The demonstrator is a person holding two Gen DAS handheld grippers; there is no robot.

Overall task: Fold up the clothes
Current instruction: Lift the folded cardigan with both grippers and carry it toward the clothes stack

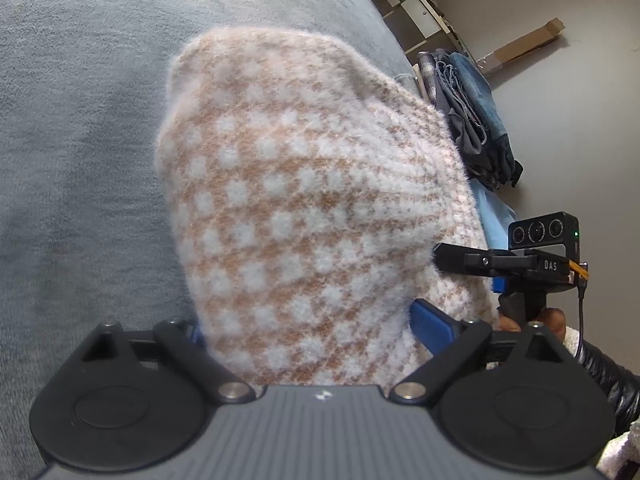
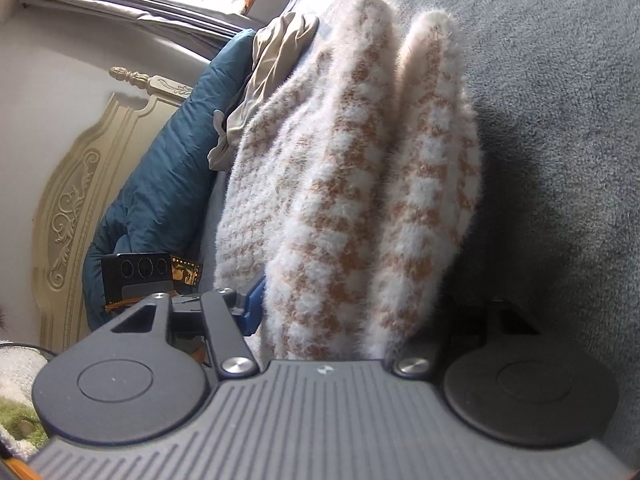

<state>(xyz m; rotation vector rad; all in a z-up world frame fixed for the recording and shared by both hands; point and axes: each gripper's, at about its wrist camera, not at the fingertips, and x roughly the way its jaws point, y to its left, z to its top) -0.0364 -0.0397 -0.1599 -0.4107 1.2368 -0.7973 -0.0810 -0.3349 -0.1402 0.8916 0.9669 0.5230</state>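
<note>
The sweater (image 1: 304, 208), a fuzzy knit in white and tan checks, is held up off the grey blanket (image 1: 80, 160) that covers the bed, already doubled into thick layers. The right wrist view shows two plump folds (image 2: 432, 184) hanging side by side, with their far ends toward the blanket. I judge this to be a late step: the garment is folded into a bundle and is being carried or lowered to its resting place, not spread out for a first fold.

The next move probably calls for setting the bundle down flat on the blanket, both ends together so the layers do not slide apart, then letting go and perhaps smoothing the top. The knit is soft and bulky, so it may spring open once released.

The left gripper (image 1: 308, 332) has the near edge of the sweater between its fingers; the blue pad (image 1: 432, 324) on one side presses against the knit, and the jaws stand fairly wide because the fabric is thick, clamped on it. The right gripper (image 2: 344, 320) likewise has the folds running down between its fingers, closed on the bundle as far as can be seen; its right finger is hidden in shadow. In the left view the right gripper (image 1: 452, 258) meets the sweater's side edge.

Beyond lie a stack of jeans (image 1: 476, 112), a teal duvet (image 2: 160, 184), a beige cloth (image 2: 272, 64) and a carved headboard (image 2: 72, 192).
</note>
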